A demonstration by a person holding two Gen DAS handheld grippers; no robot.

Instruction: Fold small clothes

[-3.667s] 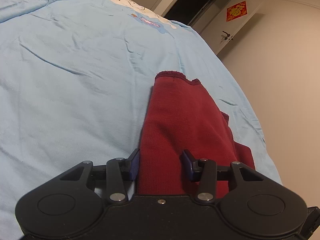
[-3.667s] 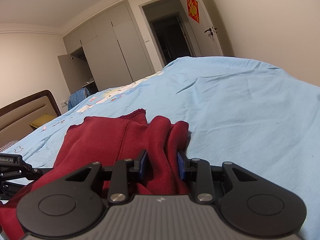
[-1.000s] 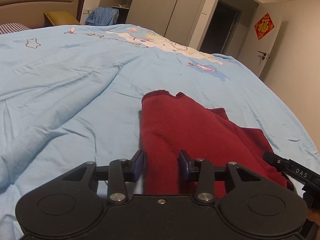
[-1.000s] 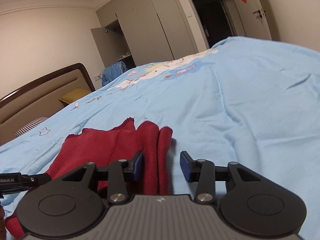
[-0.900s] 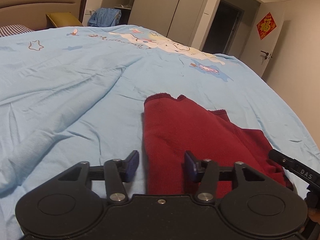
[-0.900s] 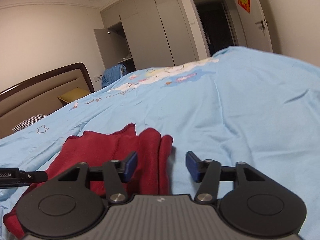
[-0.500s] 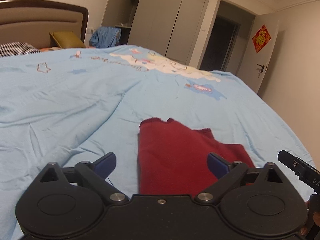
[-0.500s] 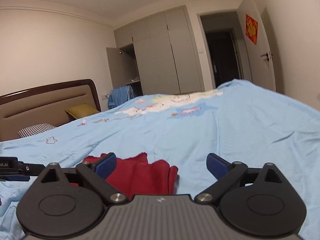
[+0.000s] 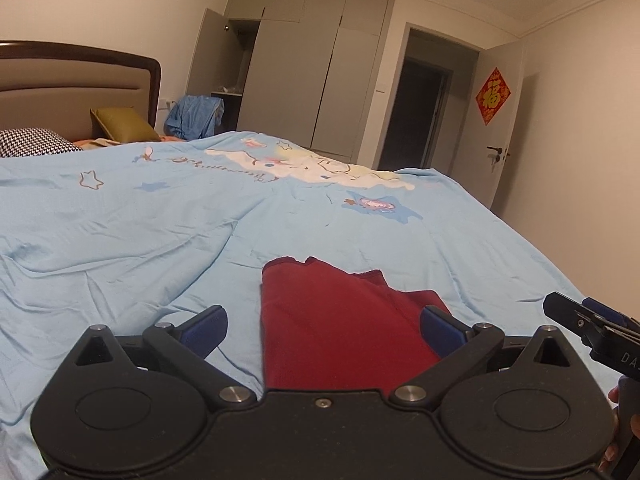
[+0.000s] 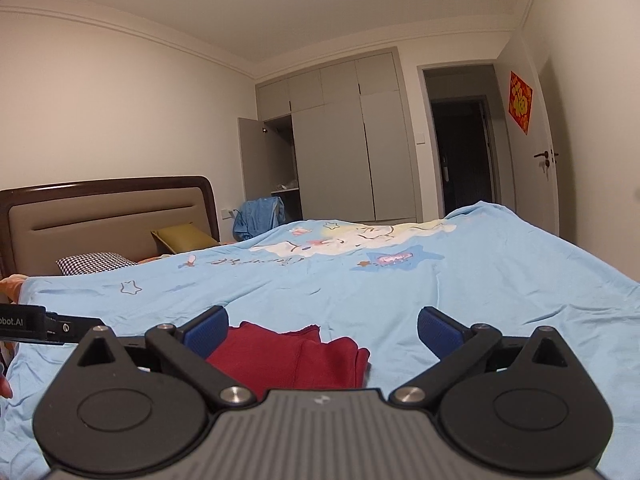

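A dark red knit garment [image 9: 332, 320] lies folded into a compact stack on the light blue bedspread [image 9: 140, 232]. My left gripper [image 9: 320, 326] hangs above its near end, open wide, nothing between the blue pads. In the right wrist view the same garment [image 10: 288, 356] shows below my right gripper [image 10: 322, 330], also open wide and empty. The right gripper's tip [image 9: 588, 320] pokes in at the right edge of the left wrist view, and the left gripper's tip [image 10: 44, 324] at the left edge of the right wrist view.
A brown headboard [image 10: 108, 216] with a checked pillow [image 10: 94, 262] and an olive cushion [image 10: 184, 236] stands at the bed's far left. Grey wardrobes [image 10: 344, 140], one door ajar, and a dark doorway [image 10: 464, 148] line the far wall. Blue clothing [image 10: 258, 212] hangs by the wardrobe.
Both grippers let go of the red garment, opened wide and lifted back from it. The garment now rests flat on the bed, folded.
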